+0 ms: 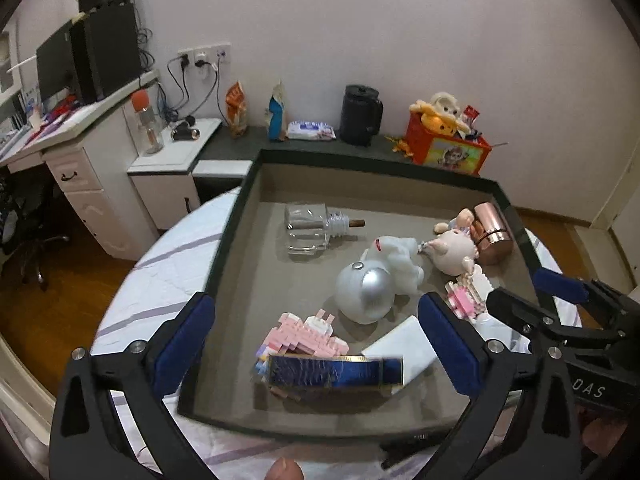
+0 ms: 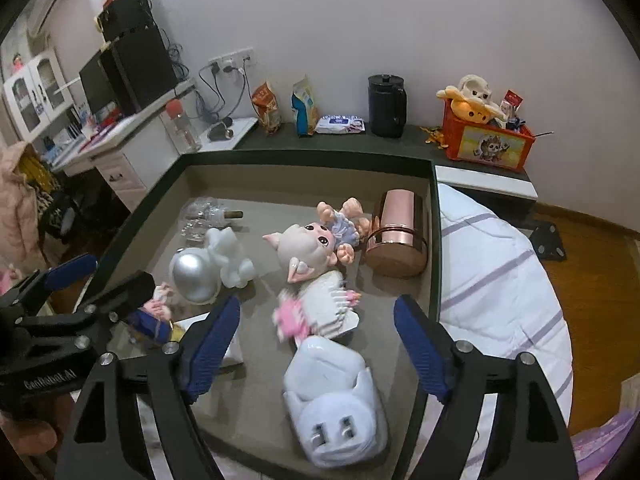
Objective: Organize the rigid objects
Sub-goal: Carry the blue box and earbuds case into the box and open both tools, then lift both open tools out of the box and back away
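L gripper (image 1: 316,344) jaws spread over blue-gold box (image 1: 334,372), near tray (image 1: 224,256) front edge: light, stiff, glossy; grip long sides. R gripper (image 2: 316,344) spread over white charger (image 2: 336,404), nothing pinched: hard, smooth; grip flat flanks.

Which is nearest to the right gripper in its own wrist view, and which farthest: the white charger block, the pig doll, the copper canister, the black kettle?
1. White charger block, low between the open jaws of the right gripper.
2. Pig doll, mid-tray.
3. Copper canister, far right corner of the tray.
4. Black kettle, on the ledge by the wall.
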{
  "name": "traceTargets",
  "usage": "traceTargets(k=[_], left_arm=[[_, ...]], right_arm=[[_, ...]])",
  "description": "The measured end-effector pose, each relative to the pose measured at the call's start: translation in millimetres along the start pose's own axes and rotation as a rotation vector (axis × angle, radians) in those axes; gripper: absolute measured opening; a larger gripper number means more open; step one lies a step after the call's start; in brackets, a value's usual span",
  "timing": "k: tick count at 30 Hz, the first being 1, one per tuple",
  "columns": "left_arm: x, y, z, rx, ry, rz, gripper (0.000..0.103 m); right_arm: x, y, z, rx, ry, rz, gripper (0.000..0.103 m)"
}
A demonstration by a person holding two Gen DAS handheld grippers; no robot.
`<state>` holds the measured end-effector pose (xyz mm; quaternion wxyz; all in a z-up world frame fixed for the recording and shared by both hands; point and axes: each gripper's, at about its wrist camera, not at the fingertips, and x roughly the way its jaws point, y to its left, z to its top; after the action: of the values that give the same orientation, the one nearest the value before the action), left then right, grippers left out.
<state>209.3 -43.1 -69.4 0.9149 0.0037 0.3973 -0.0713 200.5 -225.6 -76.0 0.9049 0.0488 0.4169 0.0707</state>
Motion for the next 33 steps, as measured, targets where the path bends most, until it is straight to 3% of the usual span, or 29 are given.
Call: traceTargets(k=[10,26,33], left_arm=[[-67.8,11.3,-20.8,-0.026,-0.074,0.010,0.103],[-166.2,15.2,-106.2,-0.043,-0.101,0.019,0.103],[-184.3,22.2,-153.3,-0.065,-0.064,0.027,0.103]], right_arm=[[-59.2,1.8,-29.5,0.070,-0.067,0.030,0.084],[-170.7,22.1,-117.1,0.046,-0.160,0.044,0.084],[-191.0,11.6,-169.6,0.056,-0.127,0.030,0.084]])
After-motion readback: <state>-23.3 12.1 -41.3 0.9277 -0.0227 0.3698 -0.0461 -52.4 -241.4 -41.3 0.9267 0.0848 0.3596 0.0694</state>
